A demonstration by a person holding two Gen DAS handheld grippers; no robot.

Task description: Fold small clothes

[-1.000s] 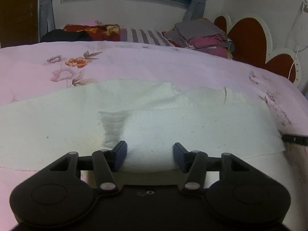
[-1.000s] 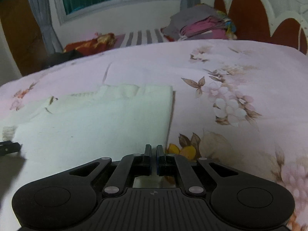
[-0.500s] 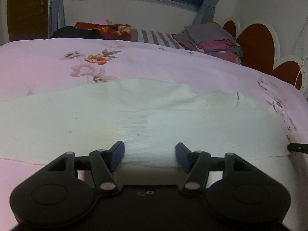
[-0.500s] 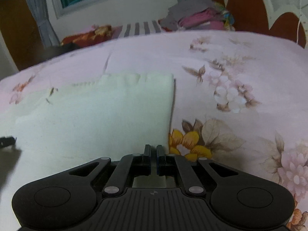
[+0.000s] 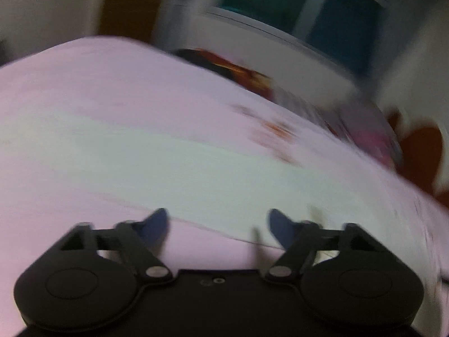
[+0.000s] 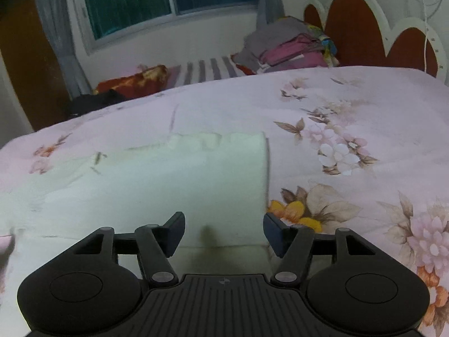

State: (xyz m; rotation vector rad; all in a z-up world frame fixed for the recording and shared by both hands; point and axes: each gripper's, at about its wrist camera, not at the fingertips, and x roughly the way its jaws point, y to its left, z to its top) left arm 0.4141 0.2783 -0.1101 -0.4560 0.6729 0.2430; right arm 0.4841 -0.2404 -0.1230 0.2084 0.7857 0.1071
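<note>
Both tongs spread wide, gripping nothing: left tongs [image 5: 217, 224], right tongs [image 6: 224, 231]. Cream garment [image 6: 168, 185] flat on bed [image 6: 364, 106]. Left view blurred.

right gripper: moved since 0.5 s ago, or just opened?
Yes. The right gripper has opened and pulled back slightly: the cream garment edge once pinched now lies free between its fingers, and the headboard sits higher in frame.

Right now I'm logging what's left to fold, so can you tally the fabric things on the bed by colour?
Cream-white garment, spread flat on the pink floral bedspread: 1
Red and orange patterned cloth at the far edge: 1
Black item beside it: 1
Stack of grey and pink-purple clothes by the headboard: 1 pile, pieces uncountable
Total: 4
</note>
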